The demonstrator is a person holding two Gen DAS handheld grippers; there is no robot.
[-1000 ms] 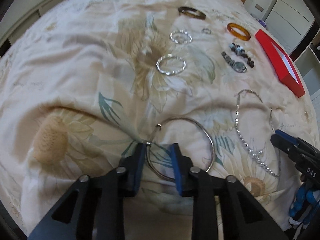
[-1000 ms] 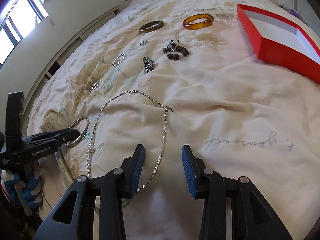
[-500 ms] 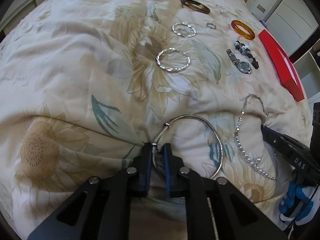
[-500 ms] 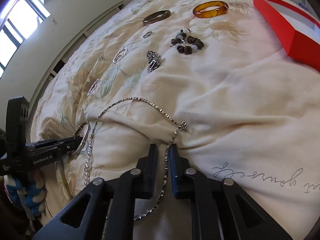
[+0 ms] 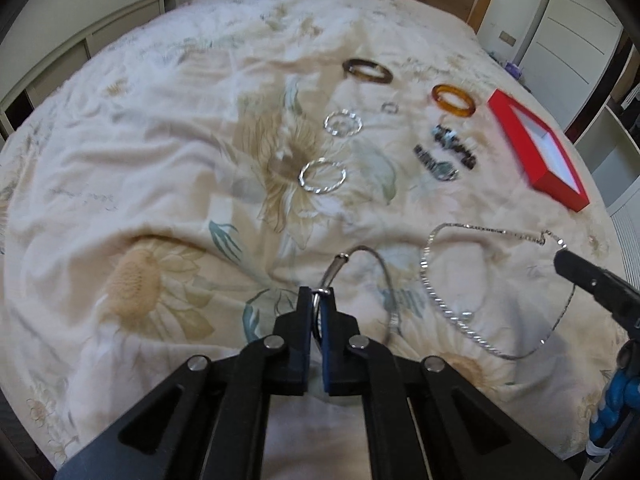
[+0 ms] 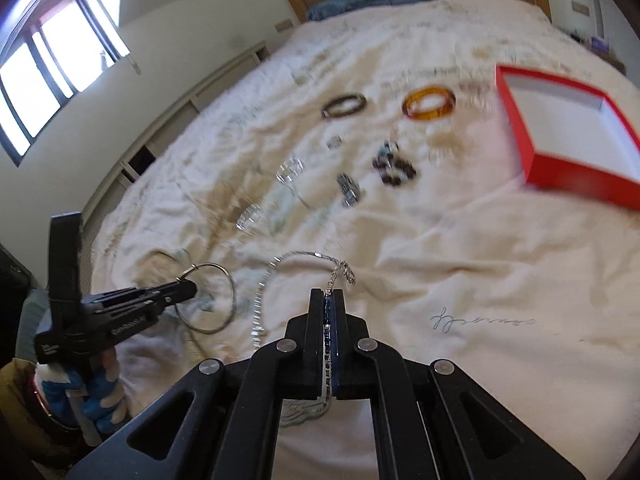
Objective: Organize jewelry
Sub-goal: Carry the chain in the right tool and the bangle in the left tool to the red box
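Note:
My left gripper (image 5: 317,294) is shut on a large thin silver hoop (image 5: 382,276), lifted off the bedspread; it also shows in the right wrist view (image 6: 224,300). My right gripper (image 6: 327,295) is shut on a silver chain necklace (image 6: 264,292), which hangs from it above the bed; the necklace also shows in the left wrist view (image 5: 444,308). The open red box (image 6: 568,136) with a white inside lies at the far right of the bed.
On the floral bedspread (image 5: 160,160) lie two twisted silver bangles (image 5: 322,176), a small ring (image 5: 389,107), a brown bangle (image 5: 367,71), an amber bangle (image 5: 454,99), a dark bead bracelet (image 5: 456,146) and a watch-like piece (image 5: 436,164).
Both grippers have risen from the bedspread, the left carrying the hoop and the right carrying the necklace. The views are blurred with the motion.

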